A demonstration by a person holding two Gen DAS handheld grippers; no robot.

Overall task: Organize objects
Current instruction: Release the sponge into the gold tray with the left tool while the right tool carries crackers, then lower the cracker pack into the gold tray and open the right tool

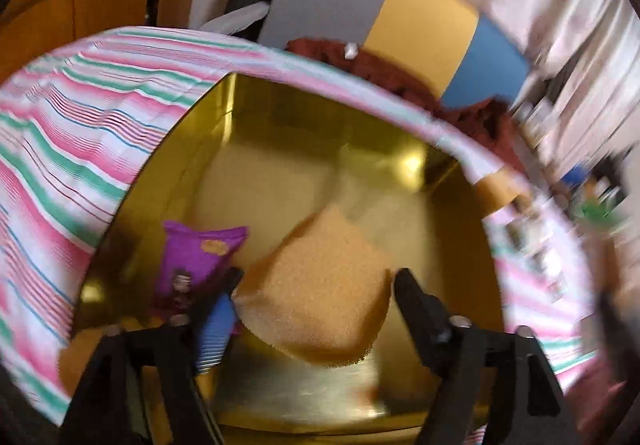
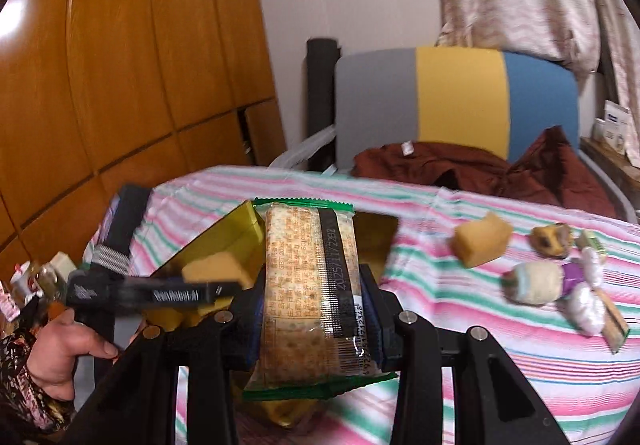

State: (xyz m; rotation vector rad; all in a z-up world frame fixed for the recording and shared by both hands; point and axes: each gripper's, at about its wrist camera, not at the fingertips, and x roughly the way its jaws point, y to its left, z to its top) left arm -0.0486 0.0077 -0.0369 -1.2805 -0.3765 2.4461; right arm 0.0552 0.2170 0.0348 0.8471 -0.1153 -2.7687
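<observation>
Sponge [image 1: 320,285] lies in the gold tray [image 1: 420,205] on the striped table [image 1: 80,125], a purple packet [image 1: 200,257] at its nine o'clock. Left hand-held gripper [image 1: 316,281] stands wide around it, pads clear. Right hand-held gripper [image 2: 312,285] clamps a cracker packet [image 2: 308,285]; more snacks [image 2: 540,281] lie at three o'clock.

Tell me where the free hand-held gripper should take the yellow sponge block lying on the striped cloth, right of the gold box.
Probably from above, across the short width of the yellow sponge block. It lies tilted on the striped cloth, clear of the wrapped snacks to its right, with its flat side faces exposed. The soft foam should give under the pads, so close gently, mid-length.
</observation>
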